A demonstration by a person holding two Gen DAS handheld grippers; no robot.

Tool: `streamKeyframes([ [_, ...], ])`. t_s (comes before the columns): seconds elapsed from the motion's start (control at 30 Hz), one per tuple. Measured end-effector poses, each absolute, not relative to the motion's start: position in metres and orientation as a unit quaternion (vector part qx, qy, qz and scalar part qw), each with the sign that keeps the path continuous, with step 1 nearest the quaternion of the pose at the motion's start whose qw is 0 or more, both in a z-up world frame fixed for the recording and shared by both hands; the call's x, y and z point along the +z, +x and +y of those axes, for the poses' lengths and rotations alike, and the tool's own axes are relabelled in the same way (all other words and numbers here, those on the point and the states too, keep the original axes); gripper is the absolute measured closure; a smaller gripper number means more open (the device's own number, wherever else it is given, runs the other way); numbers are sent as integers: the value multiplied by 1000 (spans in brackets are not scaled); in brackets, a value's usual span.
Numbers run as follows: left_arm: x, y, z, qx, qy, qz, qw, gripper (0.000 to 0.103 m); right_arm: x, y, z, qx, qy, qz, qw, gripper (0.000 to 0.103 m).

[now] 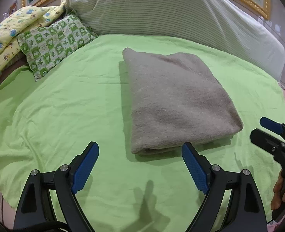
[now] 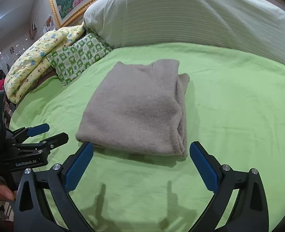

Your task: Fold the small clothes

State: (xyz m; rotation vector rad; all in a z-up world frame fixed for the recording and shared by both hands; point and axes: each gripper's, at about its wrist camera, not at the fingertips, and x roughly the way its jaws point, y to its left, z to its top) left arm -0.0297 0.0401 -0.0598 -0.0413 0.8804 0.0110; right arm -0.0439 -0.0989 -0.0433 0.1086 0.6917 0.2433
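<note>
Grey knit garment (image 1: 177, 100) lies folded into a compact rectangle on the green sheet (image 1: 65, 106), just ahead of both sets of jaws. Left gripper (image 1: 140, 166): jaws wide apart, holding nothing. Right gripper (image 2: 141, 164): likewise spread, nothing held. Garment type unclear, possibly a sweater.

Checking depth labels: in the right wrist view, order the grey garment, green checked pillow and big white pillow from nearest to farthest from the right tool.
1. Grey garment, folded, straight ahead.
2. Green checked pillow, far left.
3. Big white pillow, at the back.
</note>
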Motion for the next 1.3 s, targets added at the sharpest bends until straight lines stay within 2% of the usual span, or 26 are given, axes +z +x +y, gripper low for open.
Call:
streamKeyframes([
  [1.3, -71, -11, 47, 33, -8, 421, 906, 15, -68, -21, -83, 118, 29, 323, 939, 3],
])
